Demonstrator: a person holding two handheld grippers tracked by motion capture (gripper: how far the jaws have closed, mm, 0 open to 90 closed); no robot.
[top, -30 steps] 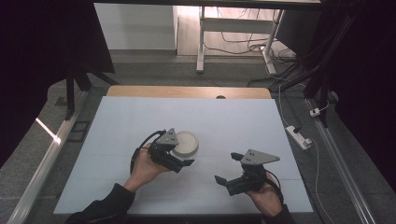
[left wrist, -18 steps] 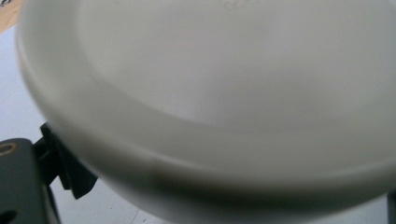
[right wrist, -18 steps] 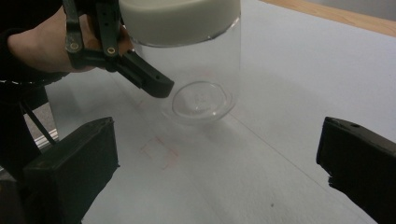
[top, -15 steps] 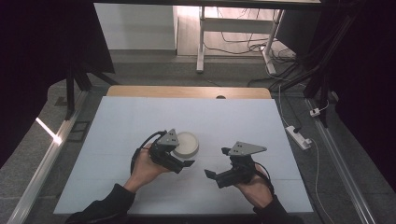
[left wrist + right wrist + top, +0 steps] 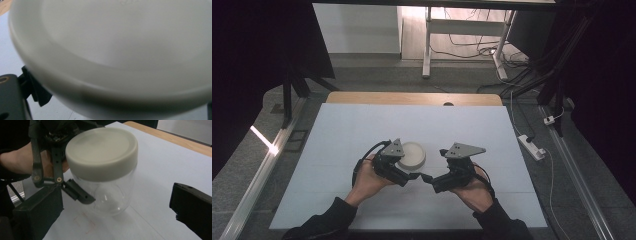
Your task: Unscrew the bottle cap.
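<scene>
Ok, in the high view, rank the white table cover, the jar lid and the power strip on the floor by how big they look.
1. White table cover, by far the largest.
2. Jar lid.
3. Power strip, narrower than the lid, though it lies farther from the camera, so this ranking is unsure.

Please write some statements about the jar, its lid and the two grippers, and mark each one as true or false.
1. The jar is made of clear material and has a cream-white lid. True.
2. The lid lies on the table beside the jar. False: it sits on top of the jar.
3. The left gripper is at the jar, with one jaw against its clear wall below the lid. True.
4. The right gripper is shut on the lid. False: its jaws stand open, apart from the jar.
5. The jar lies on its side. False: it stands upright on the white table.
6. The jar looks empty. True, as far as the right gripper view shows.
</scene>
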